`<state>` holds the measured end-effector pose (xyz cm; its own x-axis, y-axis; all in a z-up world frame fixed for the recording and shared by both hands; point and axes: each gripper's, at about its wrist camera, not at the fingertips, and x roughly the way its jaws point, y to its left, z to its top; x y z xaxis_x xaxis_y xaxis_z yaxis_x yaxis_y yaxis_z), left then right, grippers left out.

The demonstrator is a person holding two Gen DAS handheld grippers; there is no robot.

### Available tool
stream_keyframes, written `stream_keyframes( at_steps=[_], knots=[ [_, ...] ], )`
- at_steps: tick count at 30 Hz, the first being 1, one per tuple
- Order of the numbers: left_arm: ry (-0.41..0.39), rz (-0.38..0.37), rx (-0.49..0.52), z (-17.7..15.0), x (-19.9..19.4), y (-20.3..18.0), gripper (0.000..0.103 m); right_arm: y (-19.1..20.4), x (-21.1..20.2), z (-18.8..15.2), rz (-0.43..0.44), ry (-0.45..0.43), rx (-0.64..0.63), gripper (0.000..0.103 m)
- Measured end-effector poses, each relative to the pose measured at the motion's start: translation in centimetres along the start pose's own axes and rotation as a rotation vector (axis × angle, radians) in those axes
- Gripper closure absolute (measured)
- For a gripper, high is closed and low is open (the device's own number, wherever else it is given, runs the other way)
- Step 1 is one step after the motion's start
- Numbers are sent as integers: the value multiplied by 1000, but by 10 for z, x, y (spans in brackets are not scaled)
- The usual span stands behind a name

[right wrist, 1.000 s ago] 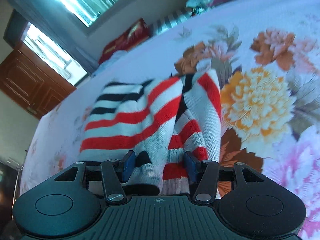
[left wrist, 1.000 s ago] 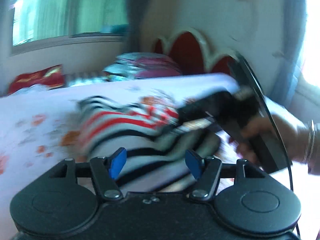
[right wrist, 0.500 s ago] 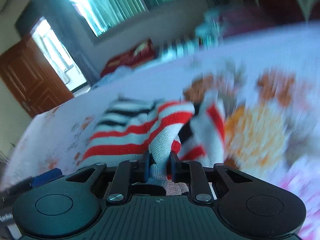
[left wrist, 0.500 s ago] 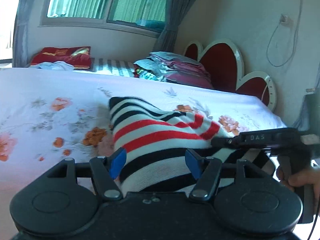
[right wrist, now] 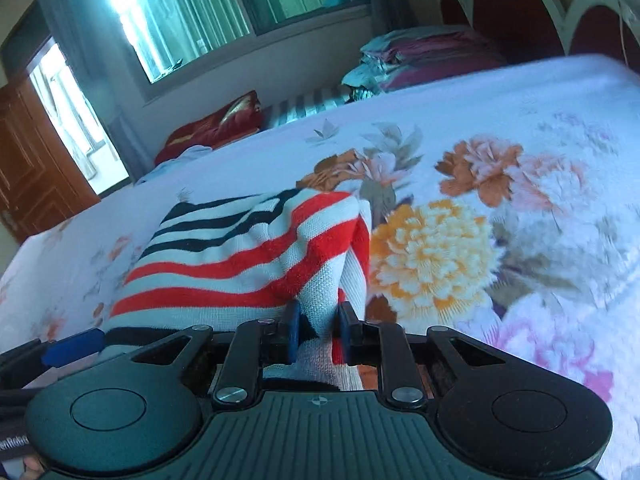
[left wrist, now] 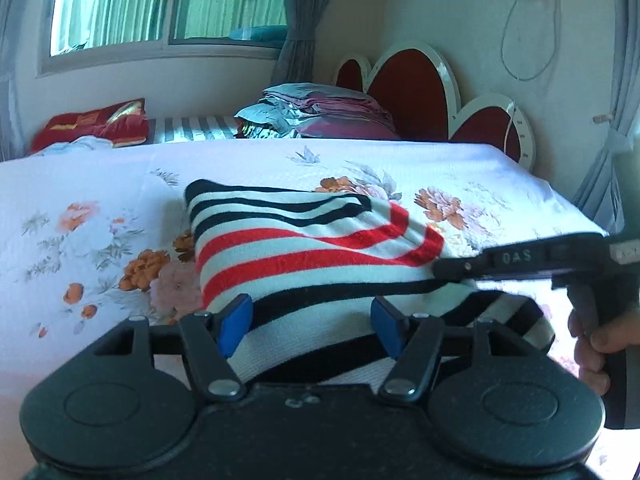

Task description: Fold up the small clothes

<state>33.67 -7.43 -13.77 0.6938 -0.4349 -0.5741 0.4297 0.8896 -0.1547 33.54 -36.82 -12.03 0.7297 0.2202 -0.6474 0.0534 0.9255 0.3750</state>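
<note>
A bright bedroom seen from where I work at the bed.

Ahead of me the white floral bedsheet (left wrist: 100,184) runs to a red scalloped headboard with white trim (left wrist: 412,92); a wide green-curtained window (left wrist: 168,4) floods the cream wall (a white cord hangs there), grey drapes (left wrist: 300,12) beside it, a brown wooden door (right wrist: 28,160) at far left.

Open floral bedsheet (left wrist: 100,184) stretches left of and beyond the striped knit garment (left wrist: 304,248), leaving clear passage there. To the right, the right gripper (right wrist: 316,322) reaches in across the garment's edge, while stacked bedding (left wrist: 316,114) and a scalloped headboard (left wrist: 412,92) block the far end.
</note>
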Motion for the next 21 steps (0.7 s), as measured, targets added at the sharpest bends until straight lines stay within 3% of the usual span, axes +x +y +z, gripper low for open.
stream_keyframes(
  at_steps=[9, 21],
  knots=[
    [29, 0, -19, -5, -3, 10, 39, -2, -49, -5, 76, 25, 45, 84],
    [110, -5, -78, -11, 4, 23, 33, -13, -58, -50, 47, 117, 113, 84]
  ],
)
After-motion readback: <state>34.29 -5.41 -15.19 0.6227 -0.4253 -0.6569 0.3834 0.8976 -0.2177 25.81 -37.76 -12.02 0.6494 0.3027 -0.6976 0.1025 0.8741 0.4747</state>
